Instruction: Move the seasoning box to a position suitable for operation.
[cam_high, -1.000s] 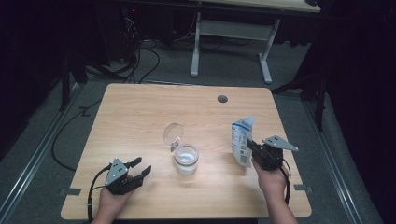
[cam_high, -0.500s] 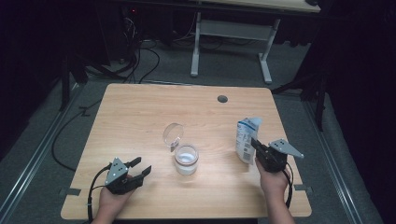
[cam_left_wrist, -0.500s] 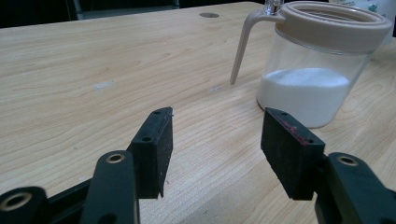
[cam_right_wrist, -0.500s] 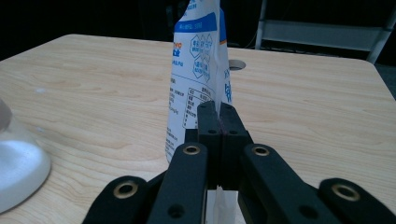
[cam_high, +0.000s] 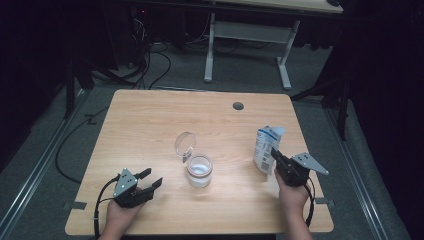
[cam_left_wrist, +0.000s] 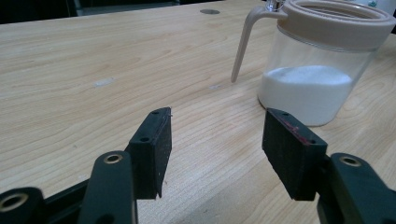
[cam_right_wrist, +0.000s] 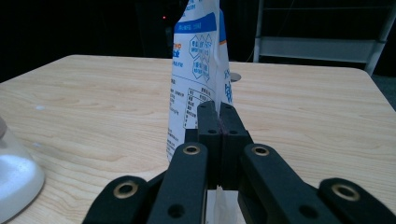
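High view: bag (cam_high: 264, 148) upright near table's (cam_high: 150, 120) right edge.

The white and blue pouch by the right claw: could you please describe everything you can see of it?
The pouch is a white, flexible-looking bag with a blue band near the top and blue printed text and hexagon graphics on its side. It stands upright on the wooden table near the right edge, its top crumpled and apparently open. The right claw is shut on its near edge, pinching a thin fold. It stands apart from the jar.
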